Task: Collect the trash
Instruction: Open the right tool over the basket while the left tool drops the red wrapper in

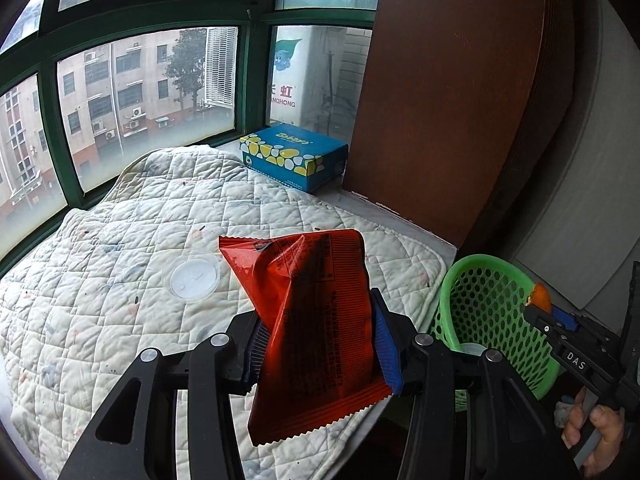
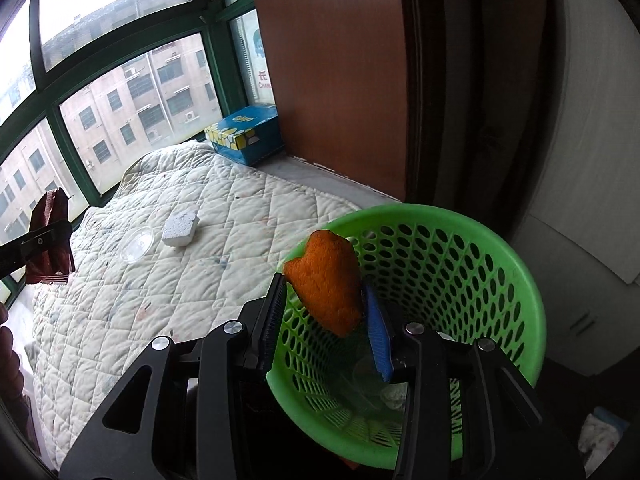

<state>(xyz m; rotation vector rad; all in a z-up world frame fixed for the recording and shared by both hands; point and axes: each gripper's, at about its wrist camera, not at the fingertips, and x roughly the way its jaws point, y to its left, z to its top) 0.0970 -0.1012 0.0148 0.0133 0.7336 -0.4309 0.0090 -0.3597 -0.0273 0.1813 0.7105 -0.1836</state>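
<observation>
Your left gripper (image 1: 320,340) is clamped on a crinkled red foil snack wrapper (image 1: 310,320), pinched across its middle between the blue pads, with the sealed zigzag end hanging below the jaws and the crumpled top standing above them. It looks empty and very light, thin and slick, so a loose grip would probably let it slide; the grip across the creased middle, where the foil bunches, looks the safest hold. The wrapper hangs over the white quilted mat (image 1: 120,280), with the green perforated plastic basket (image 1: 496,312) off to the right of the tool.

Your right gripper (image 2: 324,312) holds a soft orange sponge-like scrap (image 2: 326,280), pads pressing its lower half, directly above the basket's (image 2: 460,264) open mouth. It appears light and springy, likely to drop cleanly once released.

Two pieces lie on the mat ahead and left of your right tool: a clear round plastic lid (image 2: 137,243) and a small white foam block (image 2: 181,229). The lid is flat, thin and slippery, so its raised rim is the place to grip. The block looks stiff yet crushable; take it by opposite sides, gently.
</observation>
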